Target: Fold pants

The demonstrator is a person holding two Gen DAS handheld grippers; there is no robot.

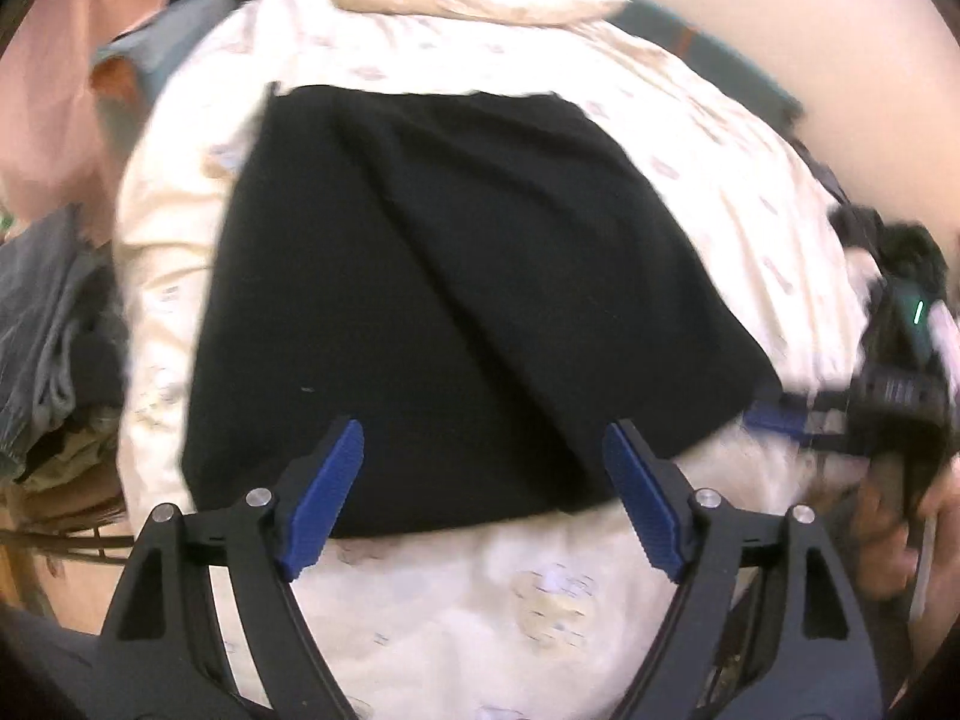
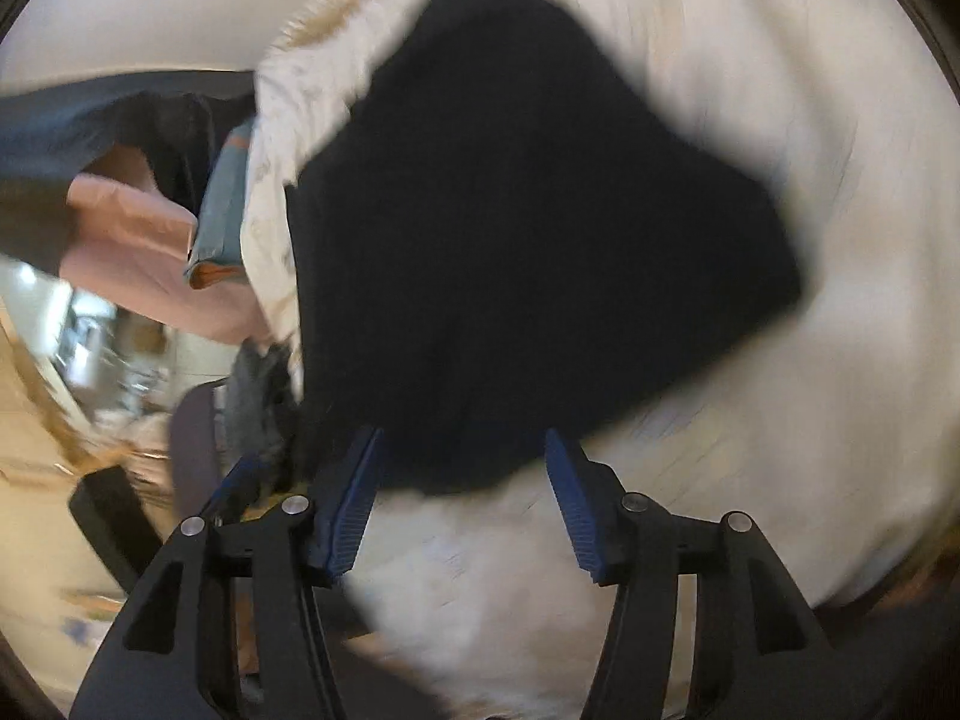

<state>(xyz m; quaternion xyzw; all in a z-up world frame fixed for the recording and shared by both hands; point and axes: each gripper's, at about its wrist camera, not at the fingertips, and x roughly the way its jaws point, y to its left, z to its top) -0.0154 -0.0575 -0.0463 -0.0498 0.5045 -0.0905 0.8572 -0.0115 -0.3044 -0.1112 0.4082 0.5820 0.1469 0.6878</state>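
Okay, both jaws are apart and empty: my left gripper (image 1: 483, 495) stands wide with nothing between the blue pads (image 1: 327, 492), hanging over the near hem of the black pants (image 1: 456, 300), and my right gripper (image 2: 465, 501) is parted too, its tips just at the garment's near edge with no cloth pinched. The pants lie as a flat, already-folded dark slab in the middle of the cream patterned bedspread (image 1: 540, 600), near edge toward me, far edge up toward the pillow (image 1: 468, 0) end of the bed. I judge this fabric soft, light and floppy: it will sag and slide if I lift it by one point, so I'd take it by the two near corners, pinching through all layers at the hem so the stack stays together. Shallow creases run diagonally across the top, so a smoothing pass could help. From the left wrist I can see the other rig and the hand (image 1: 888, 516) holding it off at the right edge of the bed, plus a heap of grey clothing (image 1: 54, 324) off the left edge. The right wrist is badly smeared, so no creases show there, but it does give me the bed's left side: something pink (image 2: 138, 246) and a blue-and-orange item (image 2: 225, 210).
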